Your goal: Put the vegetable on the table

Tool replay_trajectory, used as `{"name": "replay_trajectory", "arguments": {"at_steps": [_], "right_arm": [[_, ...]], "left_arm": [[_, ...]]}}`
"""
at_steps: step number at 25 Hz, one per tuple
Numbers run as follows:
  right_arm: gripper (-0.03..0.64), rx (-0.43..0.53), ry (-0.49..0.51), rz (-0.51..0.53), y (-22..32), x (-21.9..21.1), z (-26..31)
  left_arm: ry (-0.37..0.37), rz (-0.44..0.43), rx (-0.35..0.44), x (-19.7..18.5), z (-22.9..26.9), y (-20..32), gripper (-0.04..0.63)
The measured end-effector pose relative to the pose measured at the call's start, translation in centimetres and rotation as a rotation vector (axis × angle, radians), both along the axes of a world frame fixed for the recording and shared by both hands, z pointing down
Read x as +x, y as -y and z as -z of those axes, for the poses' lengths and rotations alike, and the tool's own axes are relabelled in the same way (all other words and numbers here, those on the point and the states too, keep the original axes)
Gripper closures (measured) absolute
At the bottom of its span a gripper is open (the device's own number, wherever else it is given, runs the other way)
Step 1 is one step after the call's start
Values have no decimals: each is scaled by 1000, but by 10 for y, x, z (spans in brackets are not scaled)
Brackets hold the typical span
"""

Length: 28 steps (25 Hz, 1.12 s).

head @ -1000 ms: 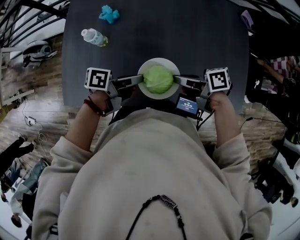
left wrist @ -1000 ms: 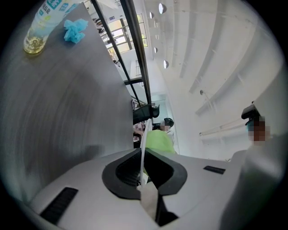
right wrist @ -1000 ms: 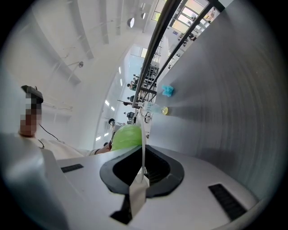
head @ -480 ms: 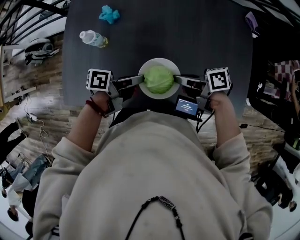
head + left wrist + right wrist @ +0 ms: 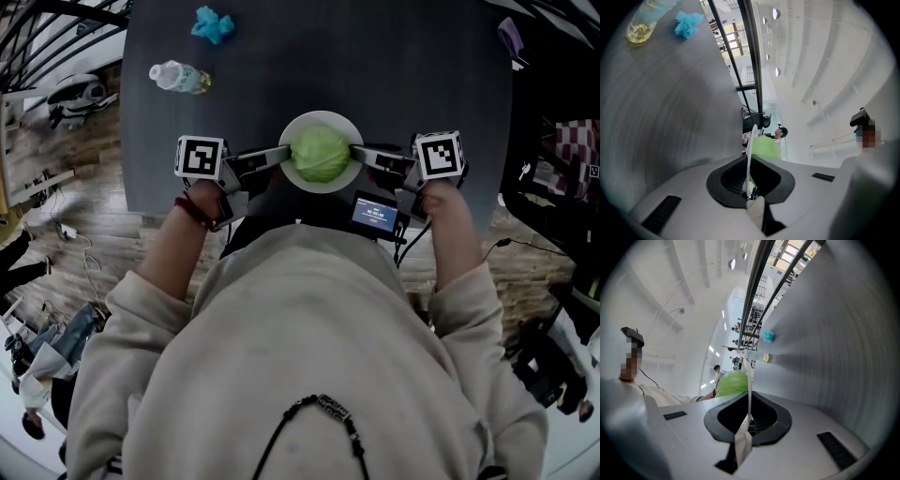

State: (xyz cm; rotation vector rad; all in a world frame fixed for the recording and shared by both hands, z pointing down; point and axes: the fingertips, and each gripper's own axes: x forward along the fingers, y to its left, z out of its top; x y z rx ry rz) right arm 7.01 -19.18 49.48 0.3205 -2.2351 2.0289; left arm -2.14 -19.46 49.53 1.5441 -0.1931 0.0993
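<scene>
While the plate (image 5: pixel 319 117) is pinched at opposite rims by the left gripper (image 5: pixel 281 156) and right gripper (image 5: pixel 358 153) jaws, the cabbage (image 5: pixel 320 154) sits loose on it over the tabletop's (image 5: pixel 394 66) near edge. It looks round and prone to roll, so the plate is best kept level.

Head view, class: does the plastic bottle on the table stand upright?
No, the plastic bottle lies on its side on the dark table, just below the blue cloth.

A round pale-green cabbage (image 5: pixel 320 154) sits centred on a white plate (image 5: pixel 319 117) over the dark table (image 5: pixel 394 66) near its edge.
</scene>
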Motion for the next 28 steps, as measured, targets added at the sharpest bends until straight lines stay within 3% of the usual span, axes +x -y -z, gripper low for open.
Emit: {"name": "replay_trajectory", "arguments": {"at_steps": [11,18,22,28], "right_arm": [[591,-14,-26,2,13,16,-37],[591,-66,-21,-4,12,20,-72],[591,-130,-87,-22,8,29,-103],[591,-158,-58,-28,0,31,-122]], "left_arm": [[43,8,-11,10,-41,12,574],[73,-11,0,19,-75,12,575],[141,-4,2,21,-100,11,578],[144,-17,-33,24,-119,3,577]]}}
